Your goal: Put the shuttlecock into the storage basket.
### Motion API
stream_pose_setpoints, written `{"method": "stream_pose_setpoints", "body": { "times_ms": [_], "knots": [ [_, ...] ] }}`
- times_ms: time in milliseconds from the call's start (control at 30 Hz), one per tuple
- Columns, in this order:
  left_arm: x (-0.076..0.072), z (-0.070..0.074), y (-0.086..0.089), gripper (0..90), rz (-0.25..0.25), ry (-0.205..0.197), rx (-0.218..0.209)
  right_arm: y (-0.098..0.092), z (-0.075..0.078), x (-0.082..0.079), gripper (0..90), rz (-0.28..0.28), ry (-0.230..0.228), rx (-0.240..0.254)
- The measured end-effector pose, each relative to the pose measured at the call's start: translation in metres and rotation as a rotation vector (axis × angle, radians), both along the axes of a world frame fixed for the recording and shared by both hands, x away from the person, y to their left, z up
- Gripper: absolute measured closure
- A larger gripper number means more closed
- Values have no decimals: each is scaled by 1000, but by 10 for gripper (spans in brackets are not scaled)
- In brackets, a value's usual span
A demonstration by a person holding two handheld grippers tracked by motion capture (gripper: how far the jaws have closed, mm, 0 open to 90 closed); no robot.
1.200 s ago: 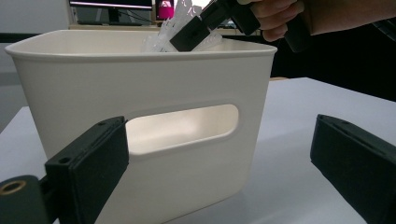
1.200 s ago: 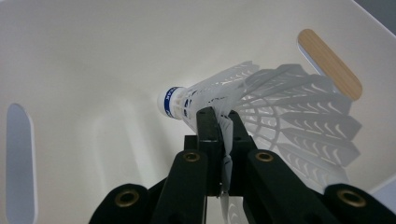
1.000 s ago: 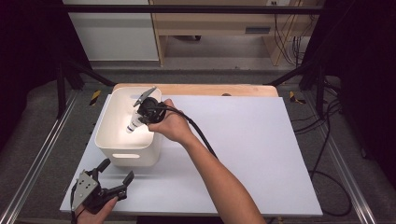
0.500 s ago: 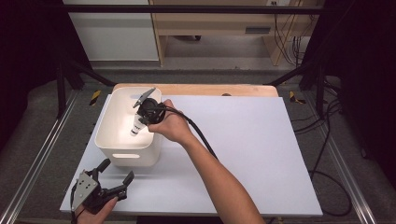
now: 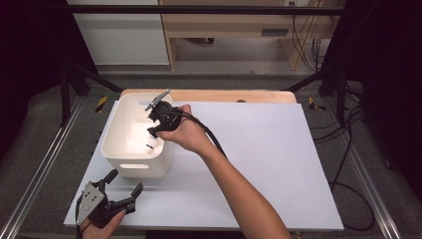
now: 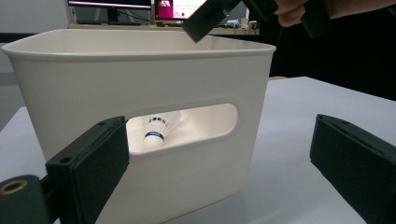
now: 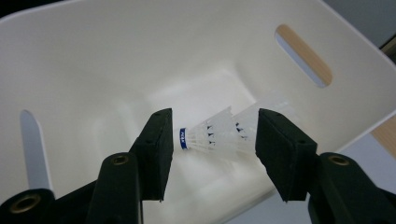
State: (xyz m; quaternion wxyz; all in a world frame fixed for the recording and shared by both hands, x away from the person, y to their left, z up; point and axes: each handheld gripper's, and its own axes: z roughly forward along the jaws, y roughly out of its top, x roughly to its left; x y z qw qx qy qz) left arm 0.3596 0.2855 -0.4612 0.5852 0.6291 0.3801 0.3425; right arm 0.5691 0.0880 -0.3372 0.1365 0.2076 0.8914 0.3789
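A white table (image 5: 278, 159) carries a white bin (image 5: 115, 149) at its left part, and this bin has a long handle slot in its side walls. The person's right hand (image 5: 186, 134) reaches over the bin's right rim and holds the right gripper (image 5: 153, 130), which points down into the bin. Its jaws have just been opening and now stand apart, released, with nothing pressed between the pads. In the right gripper view the shuttlecock (image 7: 219, 133) is seen in the gap between the two jaws but lower, inside the bin, lying on its side with the blue-banded cork end toward the left jaw and the white feathers toward the right jaw; whether it already rests on the bottom I cannot tell. In the left gripper view the same shuttlecock (image 6: 156, 133) shows through the near handle slot. The left gripper (image 5: 122, 191) is at the near left corner of the table, just in front of the bin, its jaws wide apart and empty, well away from the shuttlecock.
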Motion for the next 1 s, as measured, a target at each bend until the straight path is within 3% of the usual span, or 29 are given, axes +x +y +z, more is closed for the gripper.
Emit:
{"method": "stream_pose_setpoints", "body": {
  "times_ms": [167,400,833,1000],
  "knots": [
    [0,0,-1,48,0,3,0,-7,14,-8,434,3,-28,42],
    [0,0,-1,48,0,3,1,-11,18,-13,372,5,-46,63],
    [0,0,-1,48,-1,3,1,-12,14,-12,240,-34,-29,77],
    [0,-1,-1,48,0,4,2,-13,13,-10,171,-53,5,98]
  ]
}}
